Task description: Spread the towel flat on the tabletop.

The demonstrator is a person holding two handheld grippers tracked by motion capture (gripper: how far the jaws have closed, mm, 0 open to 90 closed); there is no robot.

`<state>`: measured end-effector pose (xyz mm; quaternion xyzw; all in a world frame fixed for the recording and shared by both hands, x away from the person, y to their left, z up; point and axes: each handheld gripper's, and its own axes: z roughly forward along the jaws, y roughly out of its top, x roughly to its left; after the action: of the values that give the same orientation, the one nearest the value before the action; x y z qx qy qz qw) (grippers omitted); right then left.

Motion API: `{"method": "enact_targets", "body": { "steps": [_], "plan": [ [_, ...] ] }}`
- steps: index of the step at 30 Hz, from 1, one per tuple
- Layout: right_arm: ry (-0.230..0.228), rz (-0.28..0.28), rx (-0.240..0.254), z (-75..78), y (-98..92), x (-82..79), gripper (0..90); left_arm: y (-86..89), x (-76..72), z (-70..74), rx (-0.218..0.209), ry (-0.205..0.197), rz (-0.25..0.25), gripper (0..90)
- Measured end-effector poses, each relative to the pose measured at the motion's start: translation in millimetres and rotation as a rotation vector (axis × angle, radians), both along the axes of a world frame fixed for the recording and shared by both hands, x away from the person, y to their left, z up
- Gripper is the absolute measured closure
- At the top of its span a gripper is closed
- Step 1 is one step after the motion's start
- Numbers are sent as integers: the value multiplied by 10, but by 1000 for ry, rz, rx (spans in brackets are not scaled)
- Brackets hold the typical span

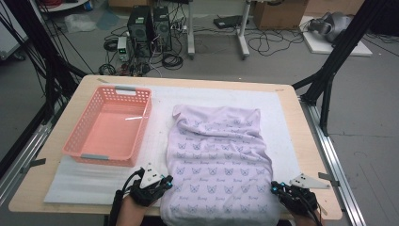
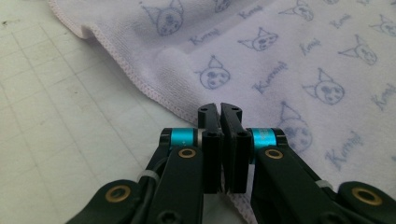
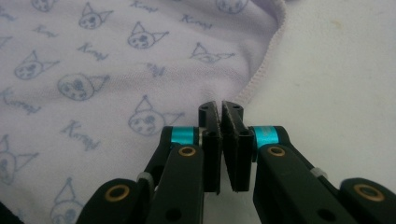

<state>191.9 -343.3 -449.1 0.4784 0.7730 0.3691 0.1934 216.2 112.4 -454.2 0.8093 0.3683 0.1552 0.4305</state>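
On the table (image 1: 291, 141): we see a wooden top with a white mat over most of it.
Towel (image 1: 219, 165): our big purple cloth with little cat faces lies flat in the middle of the mat. Its near end hangs over the table edge close to us.
Basket (image 1: 109, 127): our pink basket sits on the mat to the left of the towel, near it but not touching. Nothing is inside it.
Left gripper (image 1: 168, 181): we hold it at the left edge of the towel, close to us. Its two black jaws are pressed together. In the left gripper view (image 2: 221, 109) the tips sit right at the stitched hem, and we cannot tell if any cloth is caught between them.
Right gripper (image 1: 274, 187): we hold it at the right edge of the towel, also close to us. Its jaws are pressed together too. In the right gripper view (image 3: 220, 108) the tips meet the hem, and again we cannot see cloth between the pads.
Step now: we think we are taking hold of the two near sides of the towel, ready to fold it.
Next move: we think both grippers need a sure pinch on the hem, then lift together and carry the near end toward the far end, keeping both sides even.
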Motion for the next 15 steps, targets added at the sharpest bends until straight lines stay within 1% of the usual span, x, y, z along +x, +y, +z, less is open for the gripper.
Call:
{"method": "enact_targets", "body": {
  "steps": [2,3,4,5,10,11,13,15],
  "plan": [
    [15,8,12,10,-19,-22,871,63,-16,19,-4,25,9,874],
    [13,13,10,12,-37,-46,871,99,-34,26,-8,34,16,874],
    [15,13,11,13,-54,-74,871,142,-52,32,-12,45,9,874],
    [18,18,13,15,-74,-103,871,170,-76,34,-27,56,12,874],
    [23,56,17,32,-88,-240,871,233,-231,62,-31,68,-26,873],
    [21,63,16,38,-88,-271,871,254,-264,60,-38,71,-33,873],
    [23,81,18,51,-92,-340,871,305,-334,53,-47,81,-57,873],
    [26,97,20,57,-95,-424,872,349,-414,46,-47,104,-70,872]
  ]
}}
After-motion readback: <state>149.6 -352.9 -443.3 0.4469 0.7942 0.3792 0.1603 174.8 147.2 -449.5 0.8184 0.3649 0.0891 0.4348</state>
